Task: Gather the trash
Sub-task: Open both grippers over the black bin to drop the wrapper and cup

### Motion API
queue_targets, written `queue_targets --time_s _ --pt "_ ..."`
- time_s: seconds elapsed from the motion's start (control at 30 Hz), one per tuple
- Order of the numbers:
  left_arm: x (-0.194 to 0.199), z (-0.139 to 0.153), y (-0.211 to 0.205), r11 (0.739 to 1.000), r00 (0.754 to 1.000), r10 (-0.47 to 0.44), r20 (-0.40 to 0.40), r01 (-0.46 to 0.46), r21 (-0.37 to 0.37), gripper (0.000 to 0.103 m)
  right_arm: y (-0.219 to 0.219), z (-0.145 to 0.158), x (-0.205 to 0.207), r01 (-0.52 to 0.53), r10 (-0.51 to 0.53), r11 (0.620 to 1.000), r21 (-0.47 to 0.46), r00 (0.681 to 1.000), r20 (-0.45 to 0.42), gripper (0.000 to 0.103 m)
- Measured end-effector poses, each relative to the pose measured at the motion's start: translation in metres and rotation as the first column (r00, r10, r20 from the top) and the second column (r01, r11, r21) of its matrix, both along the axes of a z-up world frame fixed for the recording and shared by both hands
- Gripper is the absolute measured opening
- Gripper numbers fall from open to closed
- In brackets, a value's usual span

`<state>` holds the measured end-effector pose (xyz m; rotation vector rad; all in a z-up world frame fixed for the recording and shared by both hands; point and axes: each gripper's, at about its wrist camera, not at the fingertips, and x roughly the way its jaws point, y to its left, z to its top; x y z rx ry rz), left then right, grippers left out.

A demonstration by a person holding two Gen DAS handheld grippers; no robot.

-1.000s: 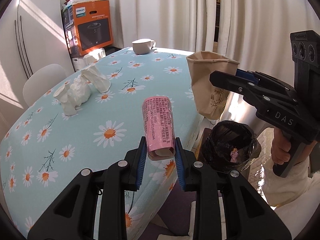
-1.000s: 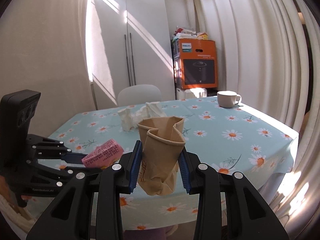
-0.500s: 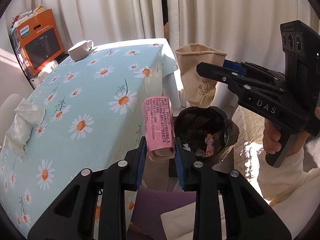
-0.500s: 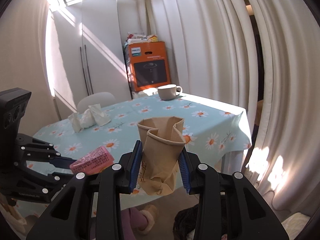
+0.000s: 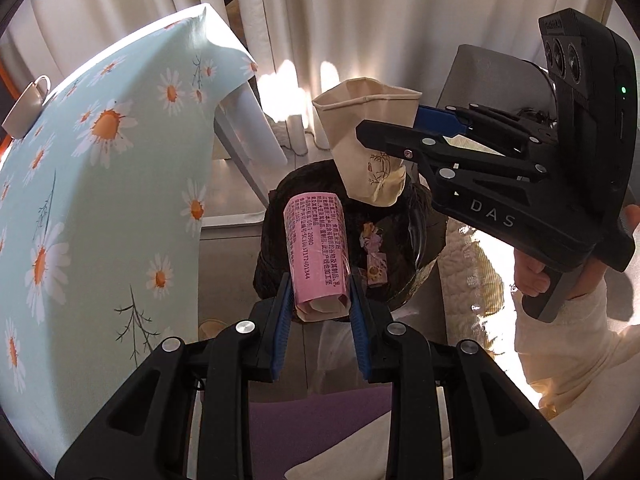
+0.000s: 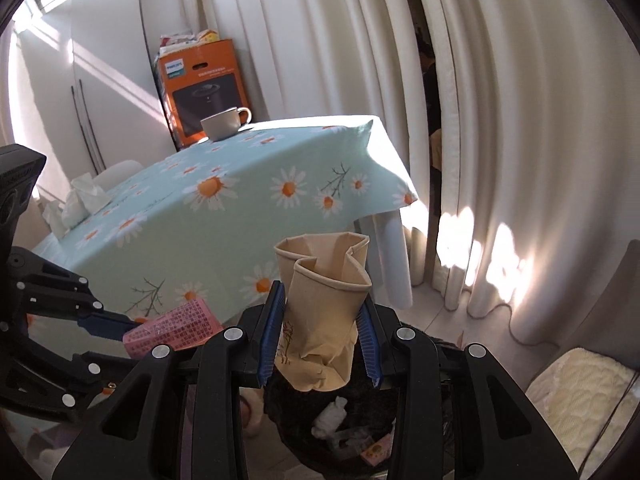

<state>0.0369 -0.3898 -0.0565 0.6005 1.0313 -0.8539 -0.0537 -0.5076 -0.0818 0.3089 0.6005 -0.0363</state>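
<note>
The bench (image 6: pixel 224 216), under its daisy cloth, is not yet cleared: crumpled tissues (image 6: pixel 78 200) lie at its far left side, and a white mug (image 6: pixel 224 122) stands near the back edge, though that looks like no trash.

Beside the bench on the floor stands the bin with a black liner (image 5: pixel 276 216), and some scraps lie in it already, so part of the collecting seems done.

Both hands hang over the bin's mouth. The right claw (image 6: pixel 320 340) is clenched on a crushed tan paper cup (image 6: pixel 320 300), held upright with its base above the liner. The left claw (image 5: pixel 318 312) grips a pink printed packet (image 5: pixel 316 240) by its lower end, the rest sticking out above the scraps.

By my reckoning two pieces are a release away from being binned; after that the tissues remain to be fetched.
</note>
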Motion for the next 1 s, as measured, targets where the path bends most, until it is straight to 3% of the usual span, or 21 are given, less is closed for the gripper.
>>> queue_targets --time_s 0.27,0.43,0.5,0.53,0.57,0.73,1.0 --pt "0.027 -0.062 -0.039 0.995 0.994 -0.044 -0.103 0.053 0.081 0.028 -0.033 -0.092 0.018 0.038 -0.026 0.995 0.093 0.992 -0.127 0.033" --pt "0.042 -0.077 -0.050 0.999 0.986 -0.024 -0.166 0.028 0.022 0.030 -0.040 -0.126 0.024 0.077 -0.056 0.991 0.107 0.980 -0.192 0.035" --pt "0.045 -0.071 -0.050 1.000 0.992 -0.004 -0.123 0.004 0.000 0.060 -0.044 -0.133 0.024 0.085 -0.058 0.987 0.135 0.979 -0.196 0.065" --pt "0.043 -0.065 -0.045 1.000 0.996 0.011 -0.086 -0.012 -0.018 0.087 -0.047 -0.134 0.023 0.102 -0.075 0.986 0.132 0.979 -0.190 0.084" --pt "0.043 -0.058 -0.043 0.999 0.998 0.020 -0.052 -0.023 -0.046 0.093 -0.050 -0.134 0.021 0.117 -0.092 0.985 0.129 0.979 -0.183 0.086" --pt "0.033 -0.030 -0.033 0.993 1.000 0.010 0.020 -0.008 -0.116 0.093 -0.065 -0.128 0.021 0.136 -0.107 0.978 0.157 0.978 -0.181 0.086" --pt "0.016 0.017 0.000 0.982 0.986 0.023 0.164 0.008 -0.189 0.095 -0.058 -0.099 0.020 0.124 -0.108 0.987 0.103 0.983 -0.146 0.087"
